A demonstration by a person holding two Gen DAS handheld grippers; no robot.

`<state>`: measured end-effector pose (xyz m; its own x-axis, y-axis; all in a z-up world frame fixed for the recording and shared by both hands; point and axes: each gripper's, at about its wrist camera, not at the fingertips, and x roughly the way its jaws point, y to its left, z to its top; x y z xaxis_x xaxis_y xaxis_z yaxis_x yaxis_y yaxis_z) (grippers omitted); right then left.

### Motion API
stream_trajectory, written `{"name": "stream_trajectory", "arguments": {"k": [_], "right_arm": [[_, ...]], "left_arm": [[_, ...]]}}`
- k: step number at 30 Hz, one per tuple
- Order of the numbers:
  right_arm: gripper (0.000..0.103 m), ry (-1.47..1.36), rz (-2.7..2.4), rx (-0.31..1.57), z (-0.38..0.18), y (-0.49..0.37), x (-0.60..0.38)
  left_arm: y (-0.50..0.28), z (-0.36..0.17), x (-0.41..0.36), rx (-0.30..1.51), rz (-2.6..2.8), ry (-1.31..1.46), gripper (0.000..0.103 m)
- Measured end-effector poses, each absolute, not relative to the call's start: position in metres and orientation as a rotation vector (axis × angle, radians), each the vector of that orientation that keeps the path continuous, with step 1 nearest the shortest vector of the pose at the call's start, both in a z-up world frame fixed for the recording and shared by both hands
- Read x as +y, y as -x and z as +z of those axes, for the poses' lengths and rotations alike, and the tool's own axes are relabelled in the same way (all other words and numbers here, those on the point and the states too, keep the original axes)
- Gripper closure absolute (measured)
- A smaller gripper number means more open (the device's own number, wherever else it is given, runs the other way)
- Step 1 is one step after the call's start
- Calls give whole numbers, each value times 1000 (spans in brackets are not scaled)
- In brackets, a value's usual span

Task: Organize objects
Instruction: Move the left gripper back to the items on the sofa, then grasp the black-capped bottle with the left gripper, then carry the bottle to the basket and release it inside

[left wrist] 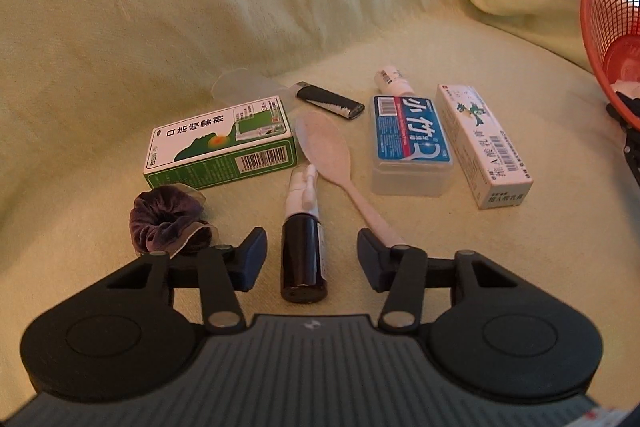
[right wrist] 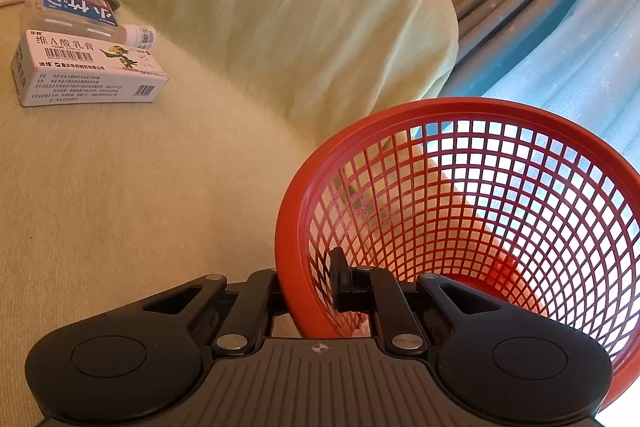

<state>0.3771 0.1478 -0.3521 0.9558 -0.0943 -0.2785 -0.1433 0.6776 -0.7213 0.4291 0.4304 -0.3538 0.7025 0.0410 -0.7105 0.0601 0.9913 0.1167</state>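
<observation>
While the left gripper (left wrist: 312, 251) stands with its jaws apart, a dark glass spray bottle (left wrist: 304, 251) with a white nozzle lies lengthwise between them, base toward the camera; neither black pad touches it.

Items on the pale yellow-green fleece cover (left wrist: 200, 27), soft and napped:
- Purple velvet scrunchie (left wrist: 168, 223), crumpled, just beside the left finger.
- Green-and-white carton (left wrist: 224, 143), rectangular, flat on its broad face, beyond the scrunchie.
- Pale plastic spoon (left wrist: 332, 155), oval bowl away from the camera, handle end close to the right finger.
- Black lighter (left wrist: 330, 102), glossy, beyond the spoon.
- Clear plastic case (left wrist: 412, 155) with blue label, rounded corners.
- Small white bottle (left wrist: 390, 79), lying just behind the case.
- White carton (left wrist: 484, 147), long and narrow, printed with a green bird, beside the case.
- Clear, cloudy plastic piece (left wrist: 240, 85) behind the green carton; its kind cannot be told.

Right gripper (right wrist: 308, 283): clamped on the near rim of the red plastic mesh basket (right wrist: 480, 107), one finger outside the wall, one inside. Basket round, open lattice, tilted with its mouth toward the camera, well apart from the cartons.
</observation>
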Motion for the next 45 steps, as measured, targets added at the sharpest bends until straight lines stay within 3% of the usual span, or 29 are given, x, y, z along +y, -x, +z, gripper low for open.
{"name": "stream_trajectory", "arguments": {"k": [4, 6, 27, 45], "right_arm": [[97, 830, 30, 306, -352, -377, 148], [96, 830, 32, 306, -351, -376, 147], [96, 829, 33, 307, -352, -375, 148], [96, 817, 34, 304, -353, -373, 148]], "left_arm": [[-431, -357, 430, 803, -7, -165, 71], [-431, -357, 429, 803, 0, -178, 83], [-409, -311, 422, 714, -51, -340, 84], [-442, -240, 332, 571, -394, -405, 84]]}}
